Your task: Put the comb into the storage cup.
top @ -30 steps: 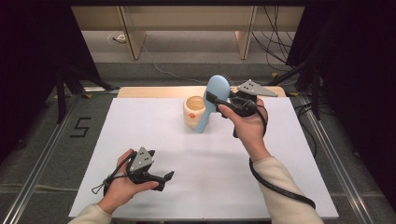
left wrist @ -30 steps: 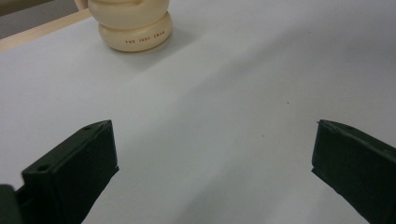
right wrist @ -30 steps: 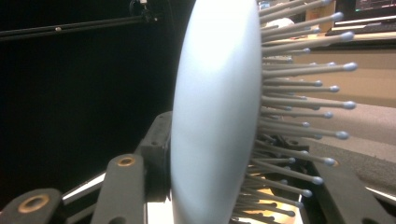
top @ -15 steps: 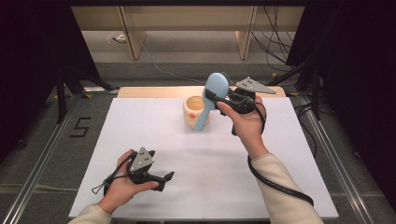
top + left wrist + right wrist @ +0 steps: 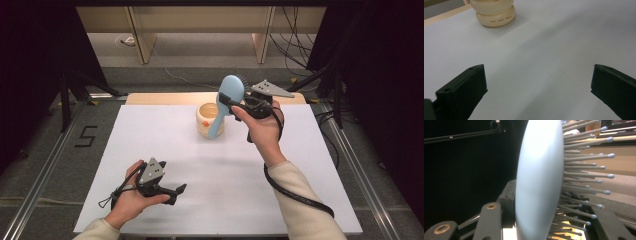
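My right gripper (image 5: pixel 228 103) is shut on a light blue hairbrush (image 5: pixel 231 91) and holds it up over the back of the table. In the right gripper view the brush head (image 5: pixel 539 180) stands on edge between the black jaws, bristles to the right. The brush handle slants down across a cream cup (image 5: pixel 206 121) on the white tabletop; I cannot tell whether they touch. My left gripper (image 5: pixel 176 192) rests at the front left, open with nothing between its fingers. The left gripper view looks between these jaws (image 5: pixel 539 82) toward the cup (image 5: pixel 495 12) far ahead.
The white table surface (image 5: pixel 150 135) has a wooden strip (image 5: pixel 160 98) along its back edge. Metal rails (image 5: pixel 45 170) run along both sides on the floor. Cables (image 5: pixel 300 55) and dark stands lie beyond the back right corner.
The right hand with the brush has edged up very slightly. The left hand and the cup have kept still.
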`<state>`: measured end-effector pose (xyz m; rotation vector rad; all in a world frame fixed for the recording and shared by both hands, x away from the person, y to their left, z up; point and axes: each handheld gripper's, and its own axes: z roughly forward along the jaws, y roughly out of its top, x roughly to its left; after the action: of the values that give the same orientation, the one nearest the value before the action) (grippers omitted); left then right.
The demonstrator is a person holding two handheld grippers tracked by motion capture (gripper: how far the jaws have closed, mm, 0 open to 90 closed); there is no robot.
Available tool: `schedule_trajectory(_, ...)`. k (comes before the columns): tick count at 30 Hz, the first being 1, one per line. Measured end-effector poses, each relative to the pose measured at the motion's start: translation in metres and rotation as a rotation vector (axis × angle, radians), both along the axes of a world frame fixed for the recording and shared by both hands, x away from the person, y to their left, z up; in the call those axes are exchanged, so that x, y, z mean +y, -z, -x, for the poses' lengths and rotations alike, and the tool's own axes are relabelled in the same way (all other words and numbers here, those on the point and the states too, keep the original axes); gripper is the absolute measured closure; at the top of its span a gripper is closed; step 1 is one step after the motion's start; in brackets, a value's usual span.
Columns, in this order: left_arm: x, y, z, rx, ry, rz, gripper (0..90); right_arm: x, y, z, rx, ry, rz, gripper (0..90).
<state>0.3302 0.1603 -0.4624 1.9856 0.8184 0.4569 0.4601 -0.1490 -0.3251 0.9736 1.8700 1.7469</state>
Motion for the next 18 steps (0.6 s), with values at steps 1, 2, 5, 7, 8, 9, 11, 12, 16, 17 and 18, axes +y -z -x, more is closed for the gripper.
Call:
schedule_trajectory(1,0.0,0.0,-0.0001,0.0,0.0,0.0,0.0,0.0002,-0.0009,-0.001,-0.002,0.0,0.0,51.9)
schedule_trajectory(2,0.0,0.0,-0.0001,0.0,0.0,0.0,0.0,0.0002,-0.0009,-0.001,-0.002,0.0,0.0,51.9)
schedule_trajectory(5,-0.0001,0.0,-0.0001,0.001,-0.001,0.002,0.0,0.0005,-0.0019,-0.0026,0.0,0.003,-0.004,51.9)
schedule_trajectory(7,-0.0001,0.0001,-0.0001,0.001,-0.001,0.002,0.0,0.0007,-0.0026,-0.0034,0.005,0.005,-0.005,51.9)
schedule_trajectory(8,-0.0002,0.0001,-0.0001,0.002,0.0,0.003,0.0,0.0008,-0.0028,-0.0041,0.002,0.005,-0.004,51.9)
schedule_trajectory(9,-0.0003,0.0001,-0.0001,0.002,0.001,0.003,0.0,0.0008,-0.0031,-0.0046,0.002,0.006,-0.004,51.9)
schedule_trajectory(11,-0.0002,0.0001,-0.0001,0.003,0.001,0.003,0.0,0.0009,-0.0035,-0.0055,0.001,0.008,-0.003,51.9)
schedule_trajectory(12,-0.0002,0.0001,-0.0001,0.003,0.0,0.003,0.0,0.001,-0.0037,-0.0058,0.002,0.009,-0.003,51.9)
schedule_trajectory(16,-0.0004,0.0001,-0.0001,0.002,0.001,0.003,0.0,0.0017,-0.0042,-0.0072,0.004,0.011,0.002,51.9)
schedule_trajectory(17,-0.0004,0.0001,-0.0001,0.003,0.0,0.002,0.0,0.002,-0.0044,-0.0075,0.005,0.012,0.002,51.9)
schedule_trajectory(18,-0.0005,0.0002,0.0,0.004,0.001,0.003,0.0,0.0021,-0.0044,-0.008,0.004,0.012,0.002,51.9)
